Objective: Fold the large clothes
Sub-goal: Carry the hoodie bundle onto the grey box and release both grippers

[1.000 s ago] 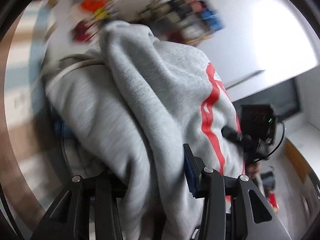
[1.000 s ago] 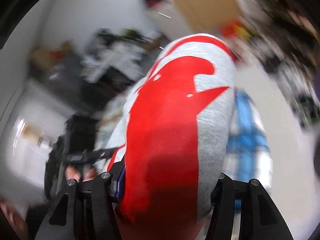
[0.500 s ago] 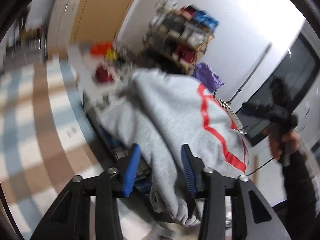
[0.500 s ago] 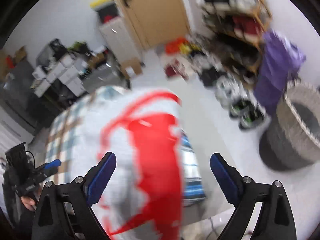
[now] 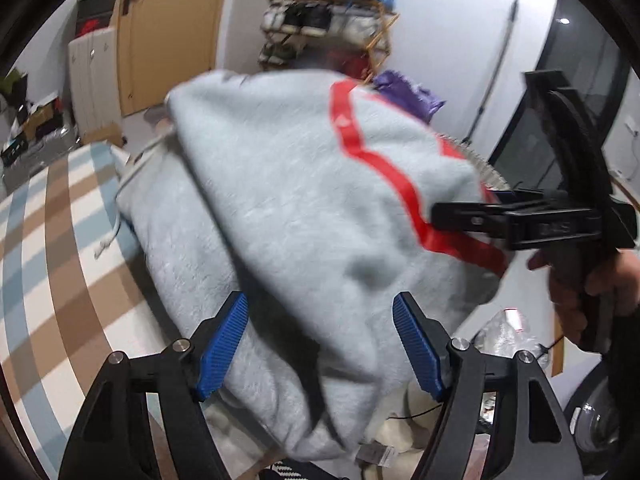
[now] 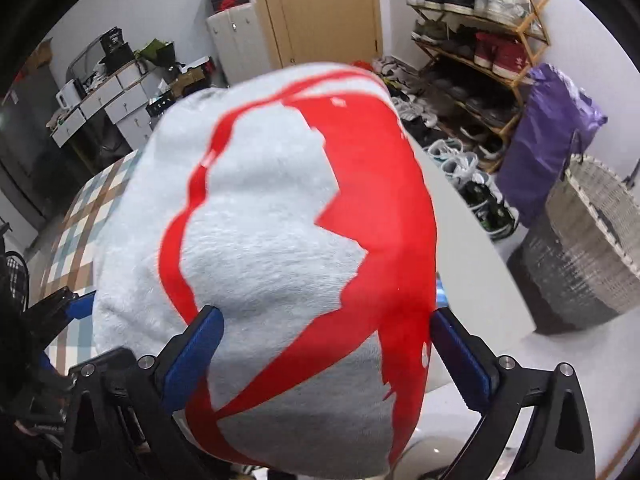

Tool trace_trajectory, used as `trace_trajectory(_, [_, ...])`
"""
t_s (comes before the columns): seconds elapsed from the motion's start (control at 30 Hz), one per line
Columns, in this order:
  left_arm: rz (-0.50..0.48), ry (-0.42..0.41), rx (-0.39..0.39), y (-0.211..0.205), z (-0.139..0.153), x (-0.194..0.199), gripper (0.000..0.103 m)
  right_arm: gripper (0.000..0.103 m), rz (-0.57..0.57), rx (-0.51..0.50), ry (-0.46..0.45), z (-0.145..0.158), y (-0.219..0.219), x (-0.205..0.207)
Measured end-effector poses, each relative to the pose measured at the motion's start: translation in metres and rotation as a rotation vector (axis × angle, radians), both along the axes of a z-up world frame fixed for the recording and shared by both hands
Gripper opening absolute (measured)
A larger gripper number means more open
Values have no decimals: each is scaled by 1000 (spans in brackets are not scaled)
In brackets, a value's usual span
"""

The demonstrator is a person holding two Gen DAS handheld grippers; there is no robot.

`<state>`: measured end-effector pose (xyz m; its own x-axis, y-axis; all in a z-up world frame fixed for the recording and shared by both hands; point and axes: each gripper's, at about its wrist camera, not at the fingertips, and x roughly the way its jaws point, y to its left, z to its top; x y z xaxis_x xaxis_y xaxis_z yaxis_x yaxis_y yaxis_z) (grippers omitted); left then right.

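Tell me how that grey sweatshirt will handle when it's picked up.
The grey sweatshirt is probably floppy: it sags in soft folds. Its thick fleece suggests bulk and some weight. The fuzzy surface likely grips the blue fingers rather than slipping.

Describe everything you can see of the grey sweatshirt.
The grey sweatshirt looks like thick fleecy fabric with a large red print and a white drawstring, so it may be hooded. It lies bunched in a rounded, partly folded mound over the checked cloth. It sits between the opening jaws of the left gripper and the right gripper; blur hides whether the pads touch it.
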<state>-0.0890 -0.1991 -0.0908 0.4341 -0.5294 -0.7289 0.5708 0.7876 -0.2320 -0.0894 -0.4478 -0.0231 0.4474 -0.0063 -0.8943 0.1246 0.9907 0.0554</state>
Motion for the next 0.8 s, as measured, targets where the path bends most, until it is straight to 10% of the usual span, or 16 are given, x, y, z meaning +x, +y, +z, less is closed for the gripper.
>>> trace_trajectory(0.13, [-1, -7, 25, 0, -10, 4, 71, 103, -19, 93, 26, -11, -14, 1])
trace_trajectory(0.33, [-4, -24, 54, -5, -13, 4, 71, 103, 33, -38, 35, -9, 1, 4])
trace_trajectory(0.5, [-10, -9, 28, -2, -12, 3, 71, 103, 62, -123, -88, 49, 23, 10])
trace_trajectory(0.63, [30, -80, -20, 15, 12, -10, 71, 103, 117, -126, -168, 88, 51, 40])
trace_trajectory(0.8, [-39, -226, -26, 18, 39, -39, 71, 103, 115, -163, -24, 84, 75, 127])
